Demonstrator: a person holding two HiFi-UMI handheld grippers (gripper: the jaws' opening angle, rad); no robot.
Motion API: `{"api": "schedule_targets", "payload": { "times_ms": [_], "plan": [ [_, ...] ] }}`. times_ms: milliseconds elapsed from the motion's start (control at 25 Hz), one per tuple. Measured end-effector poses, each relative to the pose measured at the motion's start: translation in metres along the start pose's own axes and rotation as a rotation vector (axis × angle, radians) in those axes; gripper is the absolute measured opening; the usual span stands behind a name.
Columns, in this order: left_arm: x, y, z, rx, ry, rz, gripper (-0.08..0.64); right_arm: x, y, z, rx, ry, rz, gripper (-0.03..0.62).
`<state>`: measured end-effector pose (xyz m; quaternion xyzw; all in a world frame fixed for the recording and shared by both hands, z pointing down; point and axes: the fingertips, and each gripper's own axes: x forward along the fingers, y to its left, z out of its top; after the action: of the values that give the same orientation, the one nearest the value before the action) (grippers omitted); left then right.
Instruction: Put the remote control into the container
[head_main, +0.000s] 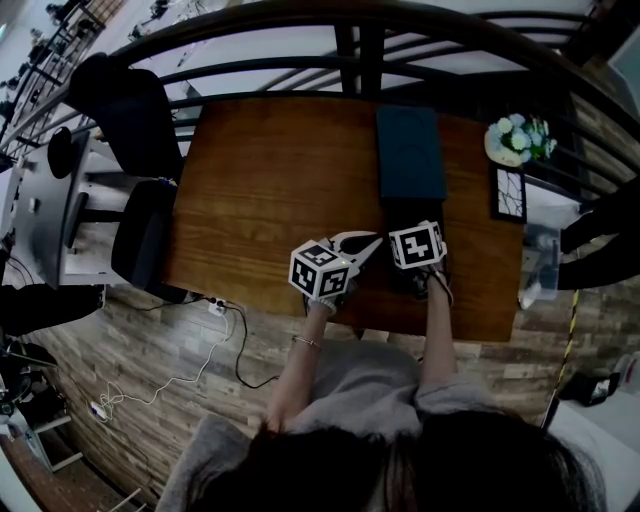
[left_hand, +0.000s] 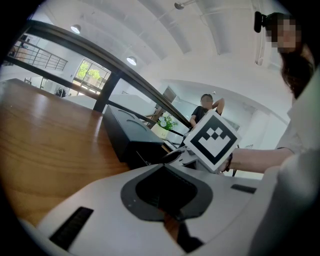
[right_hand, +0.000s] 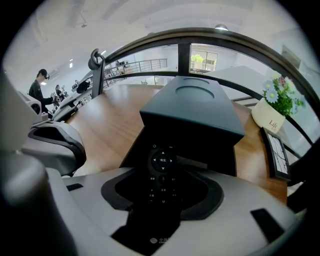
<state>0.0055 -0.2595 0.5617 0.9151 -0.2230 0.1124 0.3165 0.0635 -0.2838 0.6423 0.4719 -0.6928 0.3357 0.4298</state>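
Right gripper (right_hand: 162, 196): clenched on the remote control (right_hand: 161, 163), which lies lengthwise between its jaws, button face up, front end pointing into the dark open end of the container (right_hand: 192, 107). Left gripper (head_main: 365, 243): jaws drawn together, nothing between them, just beside the right. Container: lying flat on the wooden table (head_main: 260, 190).

Glossy wooden table (head_main: 260, 190), matt black plastic remote control (right_hand: 161, 172).
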Motion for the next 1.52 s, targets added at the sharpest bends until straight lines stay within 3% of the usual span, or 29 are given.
{"api": "schedule_targets", "payload": {
  "times_ms": [320,560,1080,1520],
  "plan": [
    [-0.004,-0.004,0.000,0.005,-0.007,0.004,0.003,-0.011,0.009,0.020,-0.002,-0.122,0.084,0.199],
    [-0.004,-0.010,-0.001,0.015,-0.015,-0.003,0.003,-0.020,0.003,0.021,0.017,-0.175,0.056,0.199],
    [-0.011,-0.034,-0.002,0.050,-0.033,-0.023,0.003,-0.052,0.010,0.020,0.033,-0.316,0.128,0.193],
    [-0.022,-0.060,-0.006,0.107,-0.030,-0.038,0.003,-0.086,0.035,0.004,-0.022,-0.423,0.206,0.054]
  ]
}}
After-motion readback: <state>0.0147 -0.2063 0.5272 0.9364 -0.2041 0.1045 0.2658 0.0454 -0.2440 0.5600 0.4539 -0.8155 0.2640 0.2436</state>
